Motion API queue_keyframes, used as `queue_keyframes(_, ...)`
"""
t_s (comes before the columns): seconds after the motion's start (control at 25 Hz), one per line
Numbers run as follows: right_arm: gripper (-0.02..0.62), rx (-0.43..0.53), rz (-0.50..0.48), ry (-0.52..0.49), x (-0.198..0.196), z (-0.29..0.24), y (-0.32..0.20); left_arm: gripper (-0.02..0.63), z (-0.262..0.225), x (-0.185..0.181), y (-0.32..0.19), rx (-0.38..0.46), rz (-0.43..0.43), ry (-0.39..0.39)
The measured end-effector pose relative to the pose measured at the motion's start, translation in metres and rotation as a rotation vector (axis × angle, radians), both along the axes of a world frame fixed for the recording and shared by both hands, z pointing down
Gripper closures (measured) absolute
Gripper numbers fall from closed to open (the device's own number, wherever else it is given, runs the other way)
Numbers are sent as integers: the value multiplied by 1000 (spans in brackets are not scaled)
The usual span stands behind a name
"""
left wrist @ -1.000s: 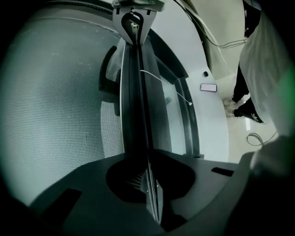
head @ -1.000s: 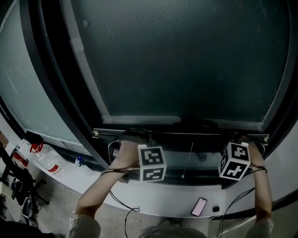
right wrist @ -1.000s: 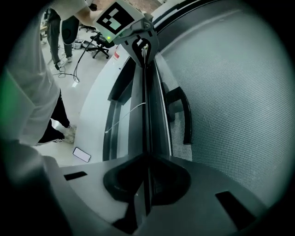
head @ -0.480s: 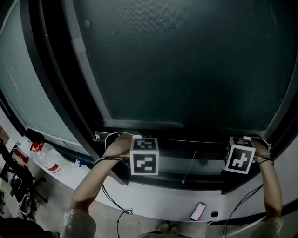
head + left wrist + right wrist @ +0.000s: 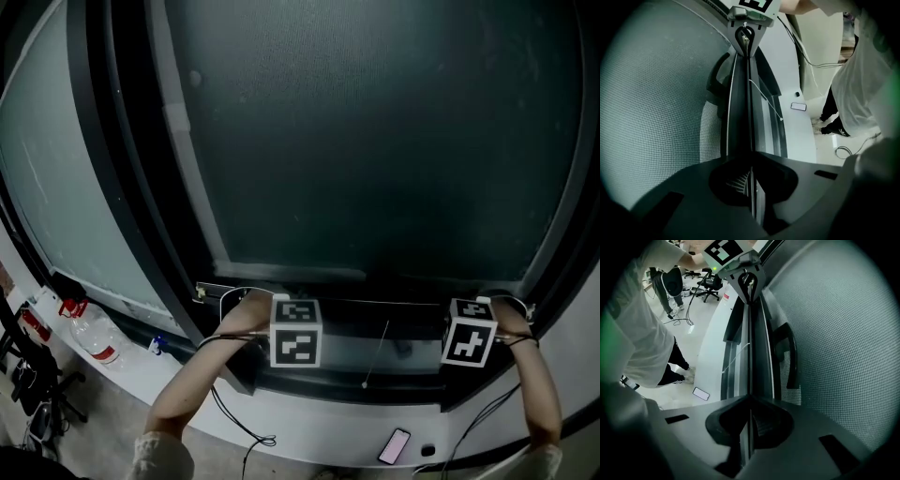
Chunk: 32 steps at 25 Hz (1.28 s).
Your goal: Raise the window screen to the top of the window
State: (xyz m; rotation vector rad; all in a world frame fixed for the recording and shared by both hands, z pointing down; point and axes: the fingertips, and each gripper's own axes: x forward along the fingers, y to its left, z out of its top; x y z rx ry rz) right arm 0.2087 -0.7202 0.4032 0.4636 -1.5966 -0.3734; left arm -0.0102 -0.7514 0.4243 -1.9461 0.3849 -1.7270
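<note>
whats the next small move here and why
Probably lift both grippers together, level. The left gripper and right gripper are each shut on the bottom bar of the window screen, and that bar sits low in the window frame, far from the top.

The left gripper (image 5: 751, 161) had its jaws closed on the thin bottom rail (image 5: 743, 103) of the window screen (image 5: 656, 117), whose mesh filled the left side. The rail ran straight away to the right gripper (image 5: 745, 37) at its far end. A dark handle (image 5: 717, 79) sat beside the rail. A white cord (image 5: 765, 98) hung to the right, and a phone (image 5: 798, 107) lay on the pale sill (image 5: 801, 136).
</note>
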Motion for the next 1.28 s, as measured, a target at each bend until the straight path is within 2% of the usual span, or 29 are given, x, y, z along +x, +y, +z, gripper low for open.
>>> queue_keyframes(0.08,578,29,-4,-23,0,-16,2,588,-15,-1,2,32,6,18)
queue_keyframes(0.2,578,134,-1,-36,3,-54,-2,588,-56,-1,-3,121,13,70)
queue_keyframes(0.52,578,408,-16,52,5,-165,-14,588,-173,-1,-17,390,-8,100)
queue_keyframes(0.6,578,487,-15,47,5,-204,-15,588,-212,-2,-19,465,-9,131)
queue_keyframes(0.76,578,613,-9,38,1,-281,-19,588,-290,-6,-21,540,4,225)
queue_keyframes(0.84,577,690,-6,50,-2,-323,-22,586,-333,-8,-24,608,13,262)
queue_keyframes(0.96,578,781,20,57,0,-382,-24,586,-392,-7,-27,734,5,222)
queue_keyframes(1.12,578,862,-4,86,-1,-428,-23,586,-438,-5,-28,834,-32,127)
queue_keyframes(1.28,577,981,4,47,2,-478,-23,588,-489,-5,-29,964,-54,122)
